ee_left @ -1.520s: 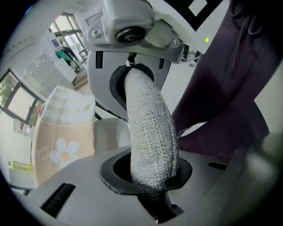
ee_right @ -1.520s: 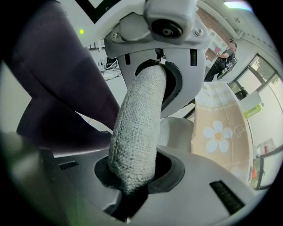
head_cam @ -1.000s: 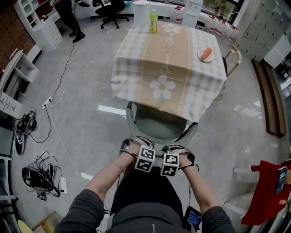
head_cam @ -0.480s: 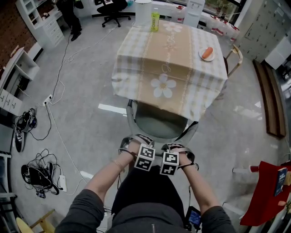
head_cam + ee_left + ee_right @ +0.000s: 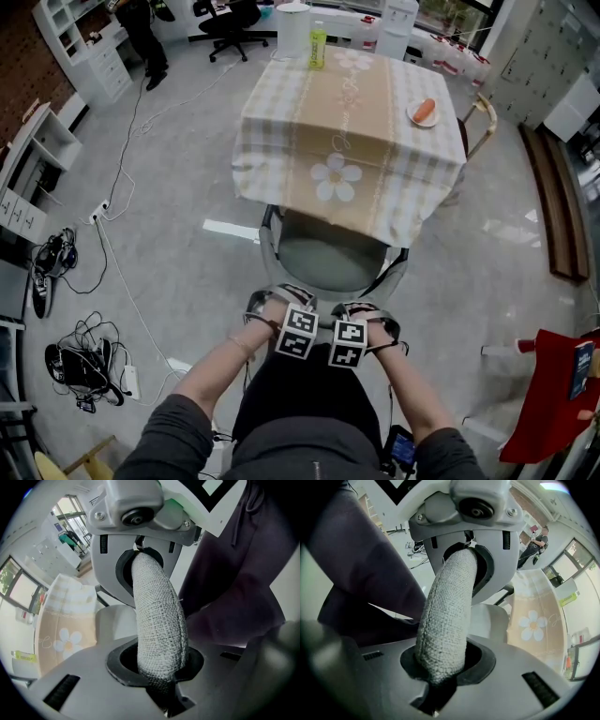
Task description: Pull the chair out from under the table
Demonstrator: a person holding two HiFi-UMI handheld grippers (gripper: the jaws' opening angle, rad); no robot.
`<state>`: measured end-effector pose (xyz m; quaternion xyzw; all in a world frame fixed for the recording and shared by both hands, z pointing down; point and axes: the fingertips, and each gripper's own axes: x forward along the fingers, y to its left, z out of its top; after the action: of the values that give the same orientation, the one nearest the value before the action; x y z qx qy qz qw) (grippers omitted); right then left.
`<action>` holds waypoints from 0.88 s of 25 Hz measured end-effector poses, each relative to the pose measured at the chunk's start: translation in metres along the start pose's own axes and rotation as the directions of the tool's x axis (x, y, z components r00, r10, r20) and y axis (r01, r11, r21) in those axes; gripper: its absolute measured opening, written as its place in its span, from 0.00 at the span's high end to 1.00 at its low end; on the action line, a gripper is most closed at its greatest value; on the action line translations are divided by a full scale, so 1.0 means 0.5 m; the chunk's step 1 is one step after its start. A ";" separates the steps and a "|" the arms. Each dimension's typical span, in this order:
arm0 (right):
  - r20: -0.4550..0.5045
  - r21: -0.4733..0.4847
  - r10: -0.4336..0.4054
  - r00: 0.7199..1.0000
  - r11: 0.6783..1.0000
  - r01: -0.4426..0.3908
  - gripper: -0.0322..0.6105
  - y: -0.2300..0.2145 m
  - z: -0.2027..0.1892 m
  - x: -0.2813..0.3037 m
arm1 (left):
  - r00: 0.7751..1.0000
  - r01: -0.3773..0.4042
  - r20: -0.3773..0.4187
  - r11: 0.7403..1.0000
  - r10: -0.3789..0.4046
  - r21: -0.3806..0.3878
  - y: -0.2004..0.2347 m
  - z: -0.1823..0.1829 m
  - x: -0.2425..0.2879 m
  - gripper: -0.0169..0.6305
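Note:
A chair with a grey-green seat (image 5: 328,264) stands at the near side of the table (image 5: 349,122), its seat's far part under the checked flower tablecloth. The chair's woven grey backrest top (image 5: 158,620) (image 5: 443,620) runs between both pairs of jaws. My left gripper (image 5: 286,314) (image 5: 152,620) is shut on the backrest's left part. My right gripper (image 5: 361,317) (image 5: 452,616) is shut on its right part, close beside the left one. Both point steeply down. In the head view my hands and the marker cubes hide the jaws.
On the table stand a yellow-green bottle (image 5: 317,45), a white cylinder (image 5: 292,28) and a plate with an orange thing (image 5: 425,112). A wooden chair (image 5: 482,120) is at the table's right. Cables and a power strip (image 5: 82,367) lie on the floor at left; a red object (image 5: 553,403) stands at right.

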<state>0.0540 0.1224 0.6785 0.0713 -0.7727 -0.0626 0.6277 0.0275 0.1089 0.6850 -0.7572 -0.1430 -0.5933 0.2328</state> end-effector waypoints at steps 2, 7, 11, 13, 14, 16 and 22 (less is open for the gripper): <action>-0.001 0.001 0.000 1.000 1.000 0.000 0.84 0.006 0.004 -0.002 | 1.000 0.001 -0.001 1.000 -0.001 0.000 -0.007 0.000 -0.002 0.84; 0.001 0.004 0.000 1.000 1.000 0.000 0.84 0.019 0.008 -0.004 | 1.000 0.002 0.000 1.000 -0.002 0.001 -0.020 0.004 -0.004 0.84; 0.002 0.005 -0.003 1.000 1.000 0.003 0.84 0.024 0.009 -0.002 | 1.000 0.001 -0.006 1.000 -0.001 0.000 -0.026 0.005 -0.002 0.84; 0.000 0.006 -0.004 1.000 1.000 0.004 0.84 0.023 0.009 -0.002 | 1.000 -0.001 -0.007 1.000 0.001 -0.002 -0.025 0.005 -0.002 0.84; -0.001 0.005 -0.004 1.000 1.000 0.004 0.84 0.023 0.009 -0.002 | 1.000 -0.002 -0.008 1.000 0.002 -0.003 -0.025 0.005 -0.002 0.84; -0.002 0.003 -0.002 1.000 1.000 0.002 0.84 0.025 0.010 -0.003 | 1.000 -0.002 -0.009 1.000 0.002 -0.004 -0.026 0.005 -0.003 0.84; 0.001 -0.006 0.010 1.000 1.000 -0.010 0.84 0.043 0.014 -0.006 | 1.000 0.008 -0.010 1.000 -0.008 -0.003 -0.045 0.010 -0.006 0.84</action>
<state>0.0472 0.1443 0.6781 0.0654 -0.7732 -0.0617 0.6278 0.0200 0.1309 0.6853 -0.7539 -0.1442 -0.5983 0.2300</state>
